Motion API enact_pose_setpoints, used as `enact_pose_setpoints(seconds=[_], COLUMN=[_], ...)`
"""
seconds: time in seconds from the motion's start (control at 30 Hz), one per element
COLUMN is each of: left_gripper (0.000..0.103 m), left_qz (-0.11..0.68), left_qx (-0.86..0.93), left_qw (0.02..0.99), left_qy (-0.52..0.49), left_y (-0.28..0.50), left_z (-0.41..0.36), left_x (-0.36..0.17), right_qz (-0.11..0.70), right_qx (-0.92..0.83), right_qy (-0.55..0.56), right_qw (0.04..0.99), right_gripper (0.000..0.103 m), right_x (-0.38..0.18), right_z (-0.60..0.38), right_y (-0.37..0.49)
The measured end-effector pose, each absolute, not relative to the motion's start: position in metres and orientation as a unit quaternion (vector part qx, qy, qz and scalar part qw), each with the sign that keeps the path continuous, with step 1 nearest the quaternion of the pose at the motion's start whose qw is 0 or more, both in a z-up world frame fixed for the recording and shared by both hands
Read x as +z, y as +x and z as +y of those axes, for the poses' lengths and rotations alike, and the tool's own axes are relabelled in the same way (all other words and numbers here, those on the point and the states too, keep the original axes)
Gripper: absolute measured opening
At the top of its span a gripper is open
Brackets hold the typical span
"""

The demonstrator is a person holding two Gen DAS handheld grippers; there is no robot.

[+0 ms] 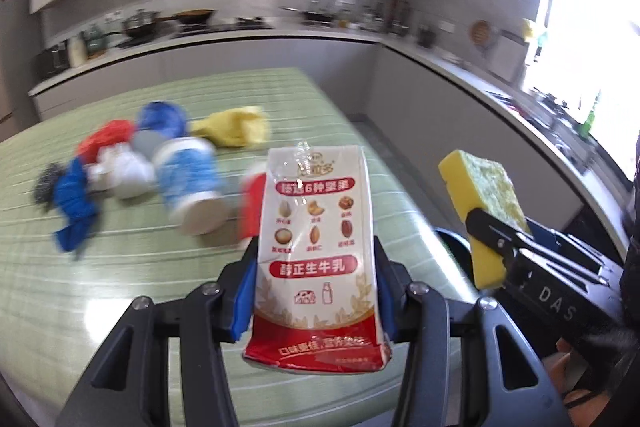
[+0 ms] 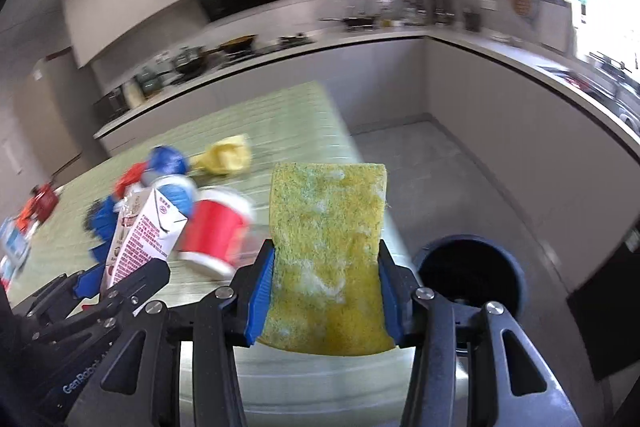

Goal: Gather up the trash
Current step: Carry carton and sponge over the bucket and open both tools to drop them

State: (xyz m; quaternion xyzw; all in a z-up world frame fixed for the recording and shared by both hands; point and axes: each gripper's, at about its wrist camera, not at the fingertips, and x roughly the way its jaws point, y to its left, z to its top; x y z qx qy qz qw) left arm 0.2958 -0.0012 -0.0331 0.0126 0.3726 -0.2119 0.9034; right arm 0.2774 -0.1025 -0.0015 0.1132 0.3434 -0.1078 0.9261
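My left gripper is shut on a flattened red-and-white milk carton and holds it above the green striped table. My right gripper is shut on a yellow sponge with a green scouring face, held over the table's right edge. The sponge also shows in the left wrist view, and the carton in the right wrist view. A dark round bin stands on the floor right of the table, below and right of the sponge.
More litter lies on the table: a blue-and-white can, a red cup, yellow crumpled paper, blue wrappers, white paper. Kitchen counters run along the back and right.
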Motion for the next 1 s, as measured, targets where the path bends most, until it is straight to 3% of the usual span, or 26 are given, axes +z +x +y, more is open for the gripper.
enact_pose_setpoints(seconds=[0.3, 0.57, 0.8, 1.0], left_gripper=[0.051, 0.051, 0.051, 0.051], left_qz=[0.391, 0.433, 0.475, 0.507], left_qx=[-0.264, -0.225, -0.166, -0.111], left_qw=[0.881, 0.872, 0.864, 0.855], left_qy=[0.043, 0.028, 0.014, 0.013], left_y=[0.292, 0.293, 0.304, 0.314], left_z=[-0.099, -0.202, -0.247, -0.259], left_x=[-0.045, -0.068, -0.114, -0.150], right_qz=[0.366, 0.431, 0.476, 0.498], right_qx=[-0.183, -0.132, -0.065, -0.029], right_qy=[0.156, 0.159, 0.135, 0.116], right_qw=[0.899, 0.878, 0.867, 0.859], right_gripper=[0.049, 0.049, 0.050, 0.056], right_x=[-0.029, -0.083, -0.133, -0.165], right_z=[-0.222, -0.333, -0.372, -0.382], right_y=[0.254, 0.285, 0.321, 0.344])
